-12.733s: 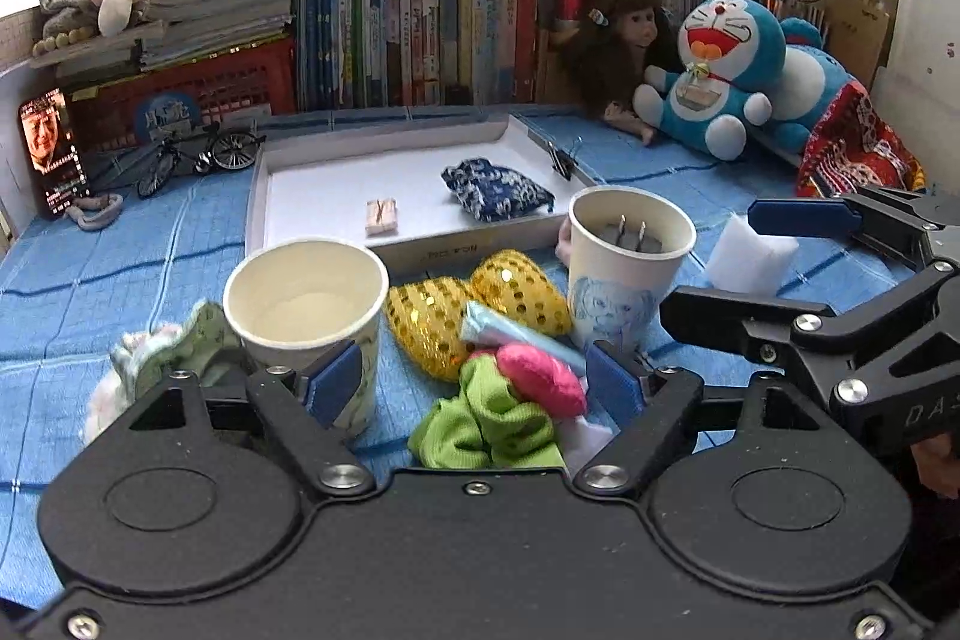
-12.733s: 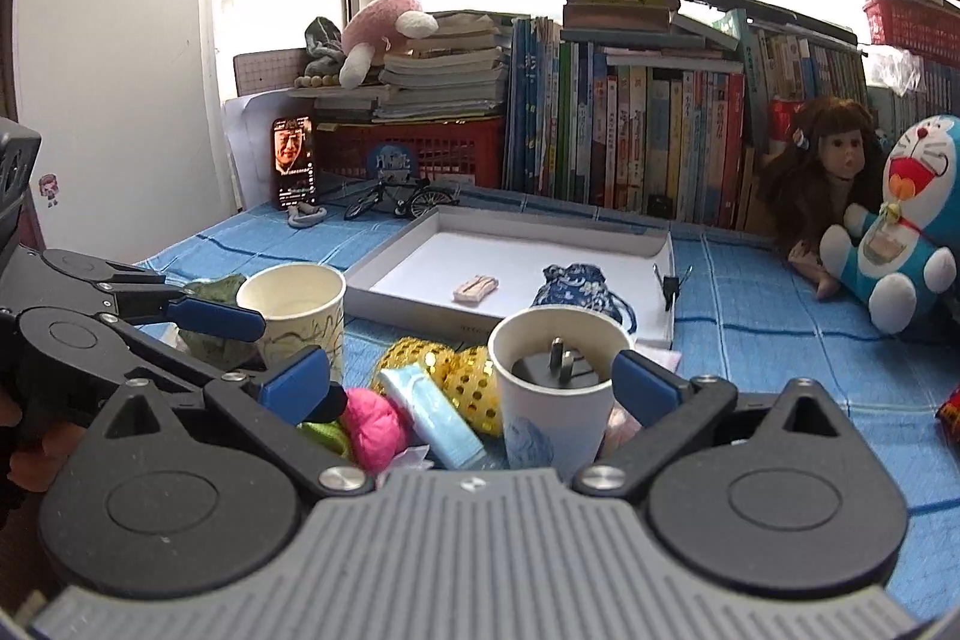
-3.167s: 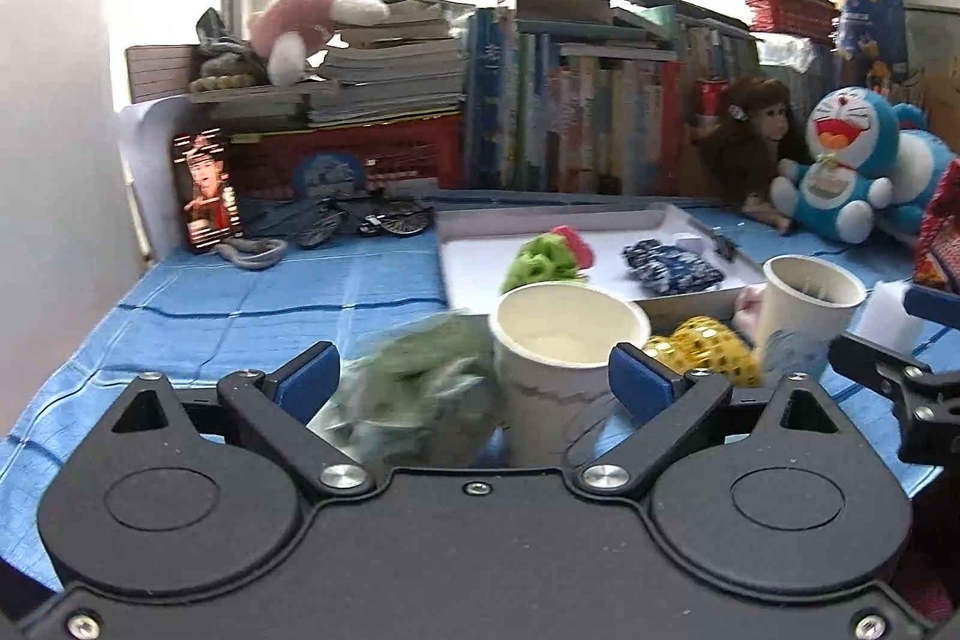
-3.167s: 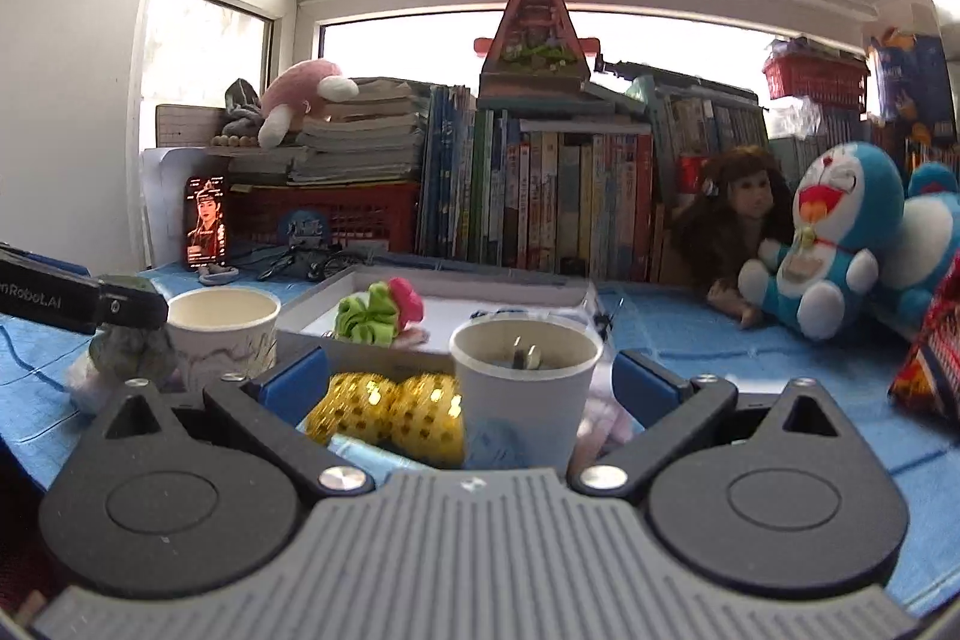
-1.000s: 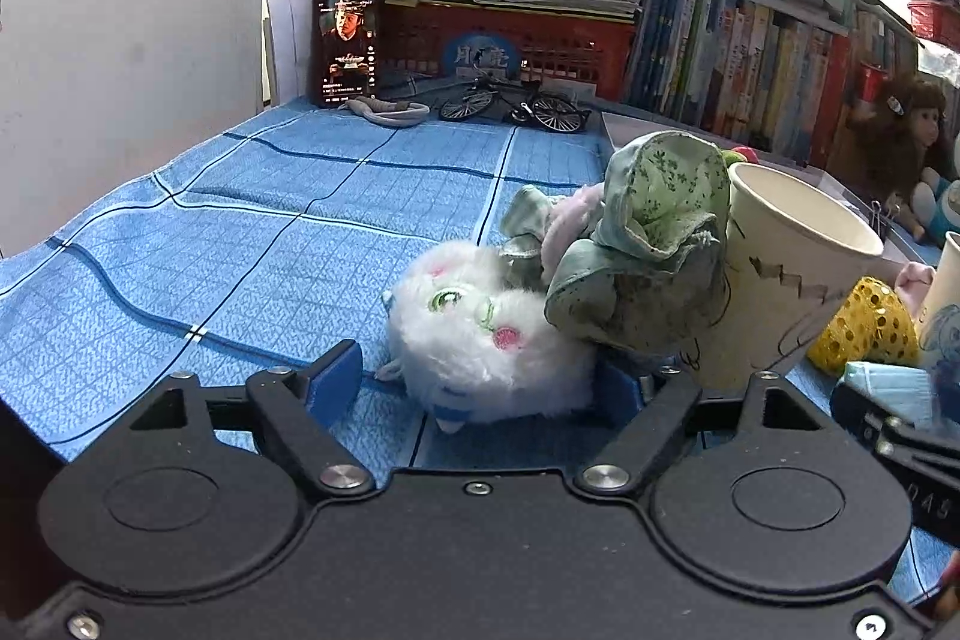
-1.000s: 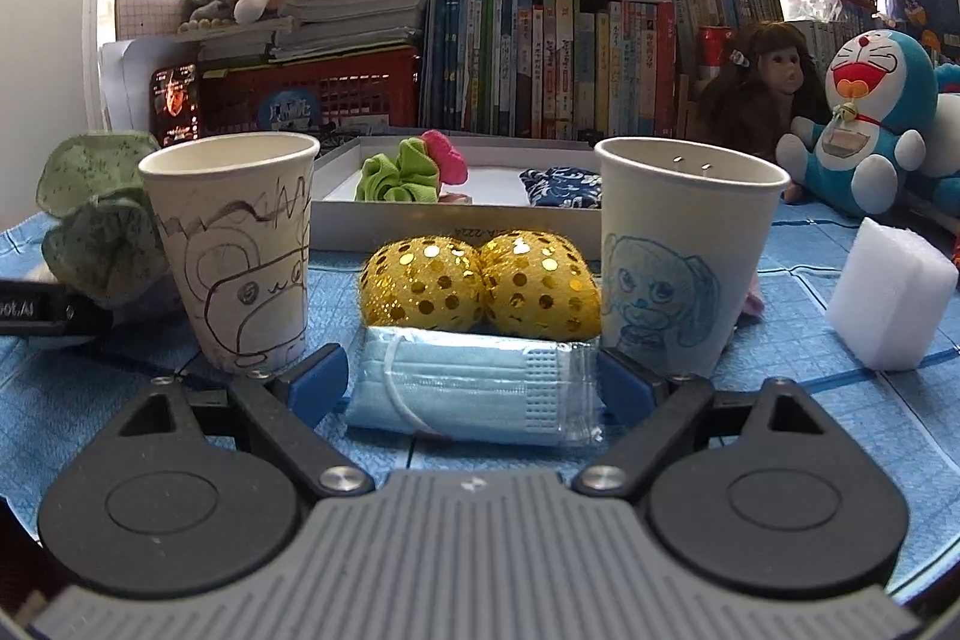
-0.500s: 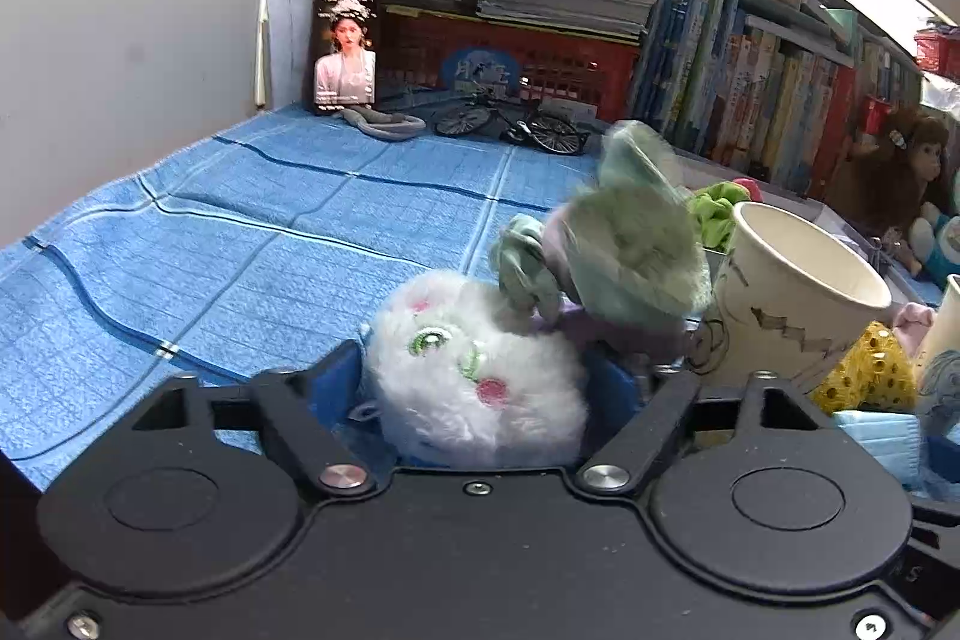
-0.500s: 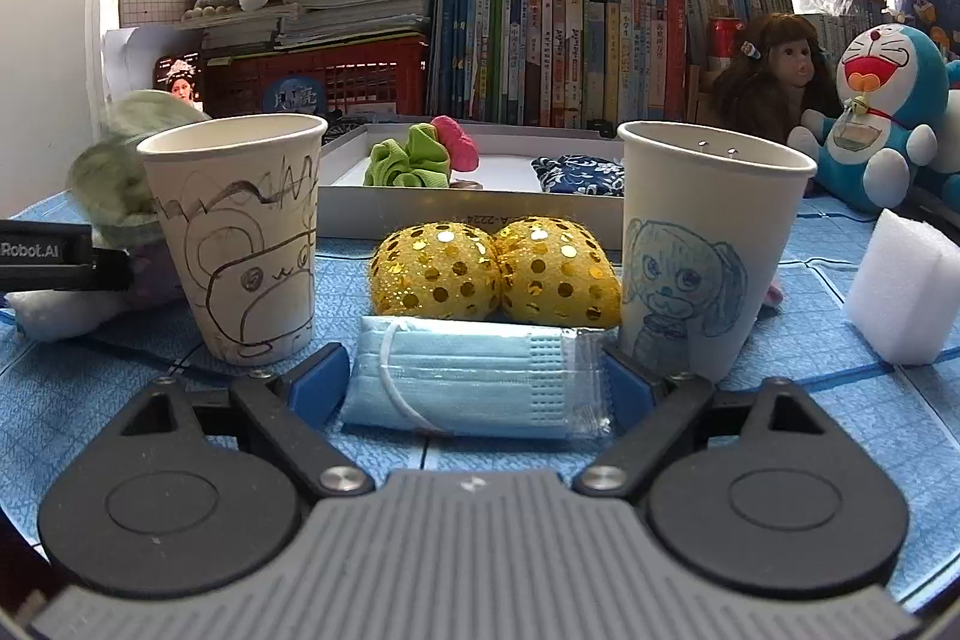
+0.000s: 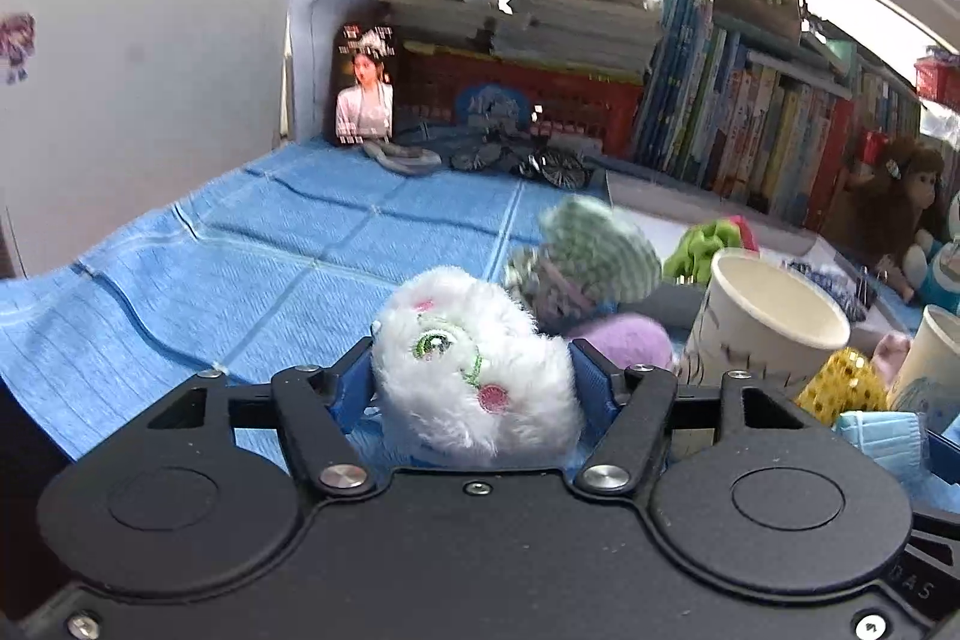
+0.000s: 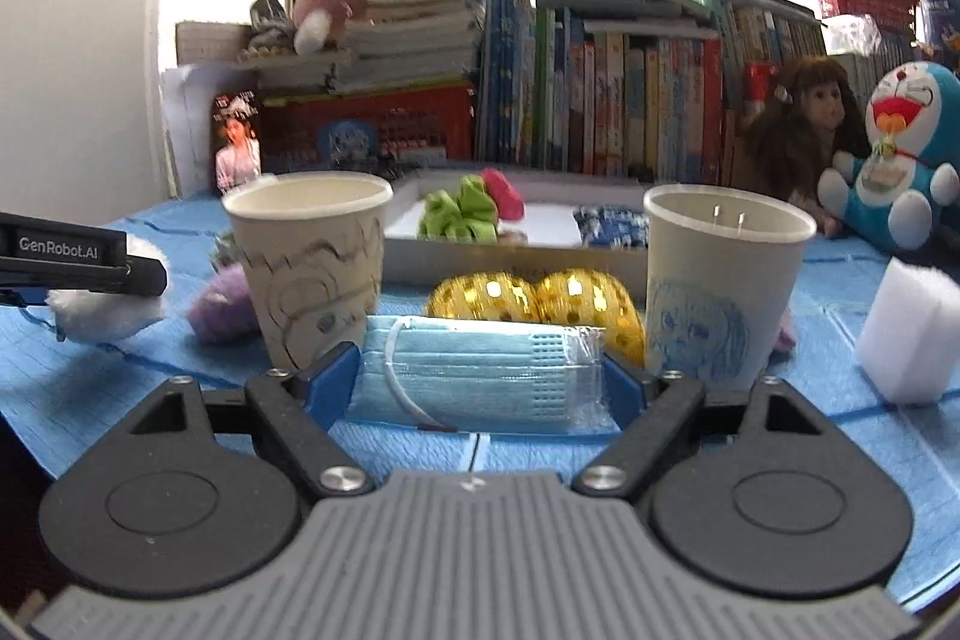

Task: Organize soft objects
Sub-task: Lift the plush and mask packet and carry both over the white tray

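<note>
- The left gripper (image 9: 474, 382) has its jaws pressed against both sides of a fluffy white plush toy with a stitched green eye and pink spots (image 9: 474, 370); the toy's underside is hidden behind the gripper body, so I cannot tell whether it touches the blue ribbed cloth on the worktop (image 9: 252, 250).
- Just behind the plush, a green patterned fabric piece (image 9: 594, 250) is blurred, and a lilac fuzzy lump (image 9: 624, 340) is half hidden beside it.
- The right gripper (image 10: 480, 376) has its jaws closed in on the two short ends of a flat pale blue face mask in a clear wrapper (image 10: 486, 370), which lies on the cloth.
- The mask sits between a paper cup with a dark line drawing (image 10: 309, 262) and a paper cup with a blue drawing (image 10: 720, 286), in front of two gold sequinned rounds (image 10: 540, 298).
- A green and pink scrunchie (image 10: 468, 208) and a dark blue patterned cloth (image 10: 612, 223) lie in the shallow white tray (image 10: 510, 256) behind; its near wall cuts off their lower parts.
- A white foam block (image 10: 906, 334) stands toward the worktop's right edge.
</note>
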{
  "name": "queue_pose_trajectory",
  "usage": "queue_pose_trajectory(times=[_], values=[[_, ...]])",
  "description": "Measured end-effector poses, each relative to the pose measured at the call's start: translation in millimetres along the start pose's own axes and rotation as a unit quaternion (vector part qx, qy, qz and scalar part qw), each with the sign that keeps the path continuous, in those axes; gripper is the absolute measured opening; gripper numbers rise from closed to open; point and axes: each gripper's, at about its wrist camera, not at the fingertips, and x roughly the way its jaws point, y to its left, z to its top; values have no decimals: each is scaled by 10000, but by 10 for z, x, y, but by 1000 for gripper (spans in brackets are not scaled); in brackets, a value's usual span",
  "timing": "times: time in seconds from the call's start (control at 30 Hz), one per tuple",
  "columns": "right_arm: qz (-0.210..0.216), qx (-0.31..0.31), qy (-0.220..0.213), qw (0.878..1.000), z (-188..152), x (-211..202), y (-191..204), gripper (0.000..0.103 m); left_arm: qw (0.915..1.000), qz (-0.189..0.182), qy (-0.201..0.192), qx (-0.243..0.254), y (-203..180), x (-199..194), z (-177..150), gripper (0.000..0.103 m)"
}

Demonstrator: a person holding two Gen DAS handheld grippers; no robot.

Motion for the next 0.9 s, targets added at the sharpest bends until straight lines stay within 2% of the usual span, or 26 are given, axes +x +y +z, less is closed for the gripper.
queue_pose_trajectory(times=[0.17,0.37,0.47,0.6,0.77,0.9], values=[[117,47,-324,9994,202,-168,-55,84,9998,-136,-131,42,-47,-125,219,65],[258,152,-623,9976,545,-309,-258,84,9980,-484,-301,266,-230,-211,551,65],[376,188,-632,9971,751,-317,-416,84,9961,-720,-314,410,-357,-234,735,65],[551,310,-377,9973,1050,-224,-687,84,9927,-1070,-220,514,-542,-203,1034,65],[445,244,-156,9986,1420,-20,-998,84,9876,-1405,-57,702,-816,-72,1373,66],[522,423,477,9966,1738,337,-1253,84,9828,-1633,274,814,-1081,173,1627,66]])
